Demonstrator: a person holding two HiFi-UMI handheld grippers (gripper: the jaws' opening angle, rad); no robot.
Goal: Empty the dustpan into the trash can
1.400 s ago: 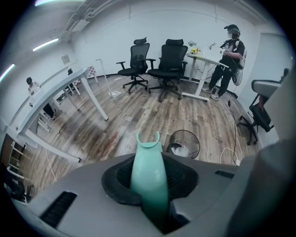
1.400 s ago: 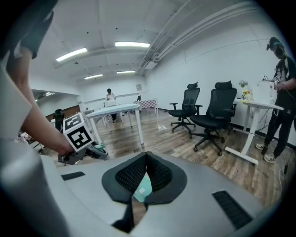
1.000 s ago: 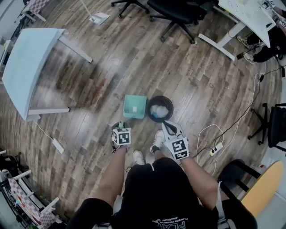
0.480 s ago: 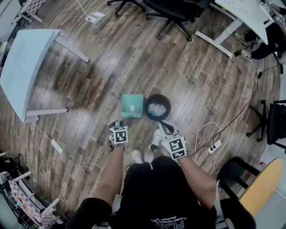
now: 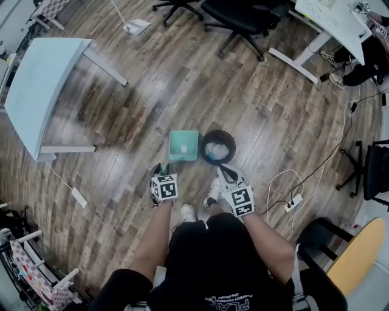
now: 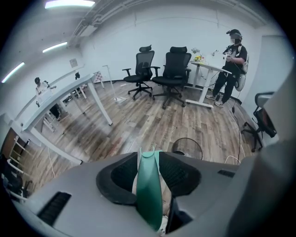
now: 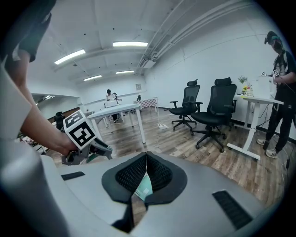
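A teal dustpan (image 5: pixel 183 146) lies flat on the wood floor, right beside a round black trash can (image 5: pixel 218 147) that has white waste in it. The dustpan's green handle (image 6: pixel 149 185) runs up between the jaws of my left gripper (image 5: pixel 161 174). Those jaws are opening, and floor shows in a gap beside the handle. In the left gripper view the trash can (image 6: pixel 187 149) stands just past the jaws. My right gripper (image 5: pixel 230 177) hovers near the can, shut with nothing in it. Through the slit below its pads, the right gripper view shows a sliver of the dustpan (image 7: pixel 144 187).
A white table (image 5: pixel 42 91) stands at the left and black office chairs (image 5: pixel 243 18) at the far side. A desk (image 5: pixel 331 24) is at the upper right, with a person (image 6: pixel 233 65) standing by it. A power strip with cables (image 5: pixel 292 203) lies to the right of my shoes (image 5: pixel 188 212).
The dustpan stays on the floor beside the trash can. My left gripper has shifted only slightly by the handle. The right gripper holds its place.
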